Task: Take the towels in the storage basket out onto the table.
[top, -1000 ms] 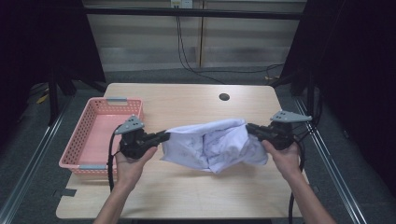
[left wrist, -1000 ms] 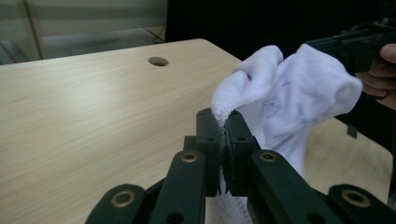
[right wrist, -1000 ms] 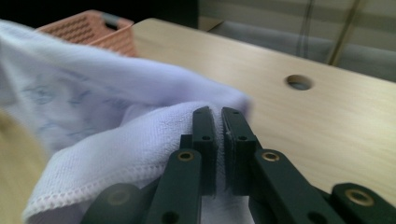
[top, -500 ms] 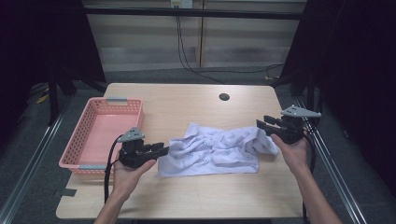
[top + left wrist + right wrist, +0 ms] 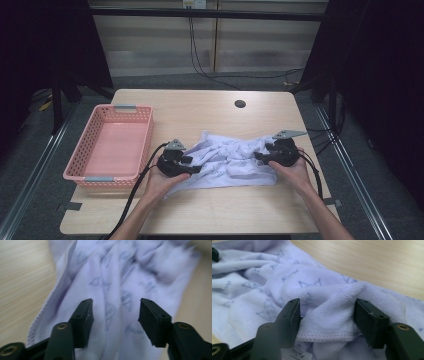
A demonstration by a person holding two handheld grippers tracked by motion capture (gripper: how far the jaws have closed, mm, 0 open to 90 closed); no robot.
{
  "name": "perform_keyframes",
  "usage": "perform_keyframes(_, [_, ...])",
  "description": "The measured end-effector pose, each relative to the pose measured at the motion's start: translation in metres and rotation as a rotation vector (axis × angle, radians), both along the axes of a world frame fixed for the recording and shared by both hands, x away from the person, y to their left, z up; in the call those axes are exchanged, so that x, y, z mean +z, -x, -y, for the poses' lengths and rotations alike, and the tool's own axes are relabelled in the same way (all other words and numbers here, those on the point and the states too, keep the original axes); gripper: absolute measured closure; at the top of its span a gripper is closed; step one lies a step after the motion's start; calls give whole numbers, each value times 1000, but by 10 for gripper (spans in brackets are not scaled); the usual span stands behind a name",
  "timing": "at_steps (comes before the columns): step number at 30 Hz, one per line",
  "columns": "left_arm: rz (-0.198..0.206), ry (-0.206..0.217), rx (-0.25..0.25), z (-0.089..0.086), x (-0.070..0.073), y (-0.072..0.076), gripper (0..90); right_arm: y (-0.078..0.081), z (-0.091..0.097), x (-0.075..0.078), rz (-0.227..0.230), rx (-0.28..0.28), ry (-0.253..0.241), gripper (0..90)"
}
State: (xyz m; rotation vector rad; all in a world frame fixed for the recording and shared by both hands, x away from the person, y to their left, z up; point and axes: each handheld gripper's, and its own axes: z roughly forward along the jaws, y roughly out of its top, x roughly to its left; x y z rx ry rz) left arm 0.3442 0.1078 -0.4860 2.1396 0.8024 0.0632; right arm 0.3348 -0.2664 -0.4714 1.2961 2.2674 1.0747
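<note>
Lavender towel [image 5: 227, 162] lies rumpled on the wooden surface [image 5: 210, 107] between both hands in the high view, right of the pink basket [image 5: 111, 145], apparently laid down for spreading or folding. In the left gripper view, the left gripper [image 5: 115, 312] has just been opening, jaws apart over flat cloth. In the right gripper view, the right gripper [image 5: 327, 315] has likewise been opening, jaws straddling a hemmed fold, released.
</note>
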Motion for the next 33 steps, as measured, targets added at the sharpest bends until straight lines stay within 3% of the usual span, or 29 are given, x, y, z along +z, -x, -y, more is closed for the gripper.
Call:
perform_keyframes(1, [5, -33, 11, 2, -3, 0, 467, 0, 0, 0, 0, 0, 0, 398])
perform_keyframes(2, [-1, -81, 1, 4, -10, -1, 547, -4, -1, -8, -23, 3, 22, 428])
perform_keyframes(5, [23, -101, 7, 3, -12, 2, 781, -4, -5, -16, -40, 9, 53, 460])
perform_keyframes(6, [7, -111, -22, 2, -11, 3, 781, -3, -6, -17, -32, 20, 73, 484])
perform_keyframes(7, [6, -106, -27, 1, -11, 5, 818, -2, -9, -14, -35, 20, 94, 582])
perform_keyframes(8, [-42, -93, -46, 0, -9, 9, 836, -2, -8, -8, -22, 14, 115, 696])
perform_keyframes(9, [-42, -93, -46, 0, -9, 9, 840, -2, -8, -8, -22, 14, 115, 696])
perform_keyframes(10, [-66, -47, -73, -2, -6, 20, 842, -3, -3, -2, -7, 8, 71, 725])
perform_keyframes(12, [-79, 5, -115, -5, 2, 35, 843, -7, 4, 9, 27, -14, 27, 728])
perform_keyframes(13, [-79, 5, -115, -5, 2, 35, 844, -7, 4, 9, 27, -14, 27, 728])
perform_keyframes(14, [-65, 59, -141, -9, 13, 51, 844, -15, 14, 24, 52, -42, -43, 723])
perform_keyframes(15, [-64, 100, -156, -11, 19, 59, 845, -18, 17, 29, 63, -47, -59, 721])
perform_keyframes(16, [-64, 100, -156, -11, 19, 59, 846, -21, 19, 36, 78, -53, -79, 721])
perform_keyframes(17, [-59, 132, -173, -12, 25, 66, 846, -21, 19, 36, 78, -53, -79, 721])
perform_keyframes(18, [-36, 135, -180, -13, 31, 74, 846, -30, 21, 51, 109, -60, -106, 712])
perform_keyframes(20, [-47, 175, -186, -19, 37, 86, 845, -35, 22, 61, 128, -76, -125, 719])
perform_keyframes(22, [-28, 159, -194, -21, 38, 91, 845, -39, 23, 65, 141, -89, -120, 726])
perform_keyframes(25, [-52, 188, -206, -28, 37, 96, 846, -55, 27, 78, 190, -146, -111, 765])
perform_keyframes(26, [-31, 134, -196, -31, 37, 99, 846, -60, 29, 80, 201, -160, -111, 765])
perform_keyframes(28, [-46, 131, -202, -34, 34, 100, 844, -67, 33, 80, 218, -217, -89, 771])
perform_keyframes(29, [-46, 131, -202, -34, 34, 100, 839, -67, 33, 80, 218, -217, -89, 771])
perform_keyframes(30, [-58, 160, -187, -36, 29, 97, 820, -73, 41, 72, 178, -229, -113, 710])
perform_keyframes(32, [-70, 168, -180, -36, 26, 93, 790, -73, 42, 68, 163, -214, -126, 669])
perform_keyframes(33, [-75, 169, -172, -35, 25, 90, 721, -71, 41, 63, 150, -197, -130, 632])
